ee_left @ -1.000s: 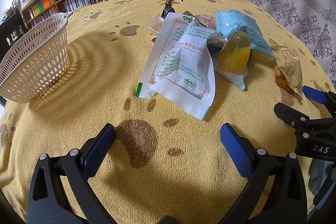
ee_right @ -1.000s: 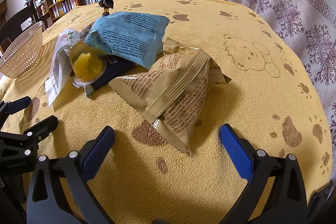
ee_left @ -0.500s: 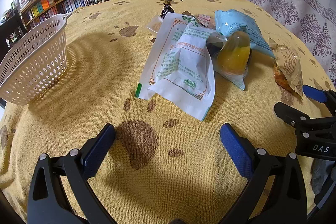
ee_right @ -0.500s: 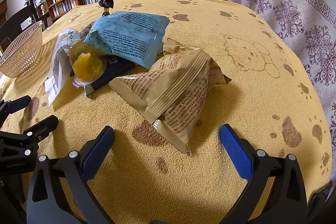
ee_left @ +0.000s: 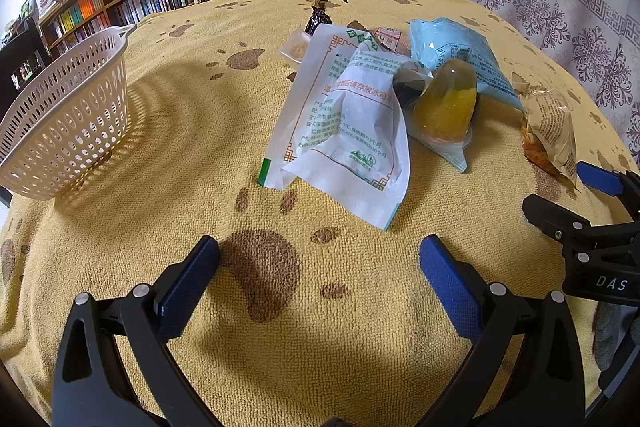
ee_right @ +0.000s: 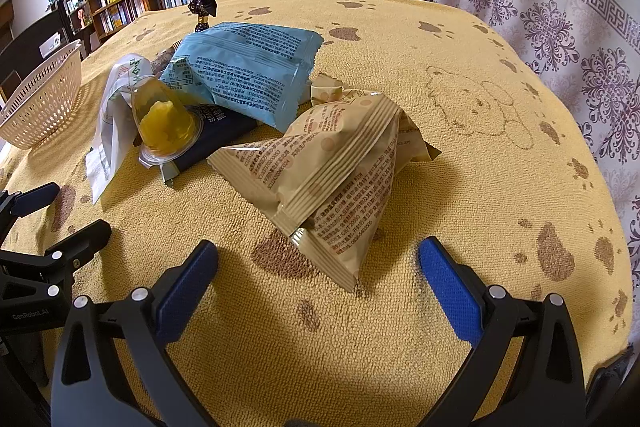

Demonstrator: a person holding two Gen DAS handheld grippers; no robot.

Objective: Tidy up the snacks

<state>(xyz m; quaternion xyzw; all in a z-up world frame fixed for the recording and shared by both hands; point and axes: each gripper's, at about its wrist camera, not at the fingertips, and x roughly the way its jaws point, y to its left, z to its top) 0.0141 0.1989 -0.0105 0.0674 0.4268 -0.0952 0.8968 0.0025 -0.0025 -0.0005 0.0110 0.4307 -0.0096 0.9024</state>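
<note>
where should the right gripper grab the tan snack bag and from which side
Judging from the right wrist view, grip the tan bag by its near crimped corner, coming straight in low from the front. That flat sealed end points at the open right hand-held gripper and lies between its fingers, while the puffy middle looks too wide and slippery. Its far end lies near the blue bag.

Covered by a yellow paw-print cloth (ee_left: 168, 211). White perforated basket (ee_left: 60, 131) at left; heaped mid-surface: white pouch (ee_left: 352, 131), jelly cup (ee_left: 448, 107), blue packet (ee_right: 248, 67), tan bags (ee_right: 332, 179), possibly a dark-wrapped candy (ee_left: 324, 3).
</note>
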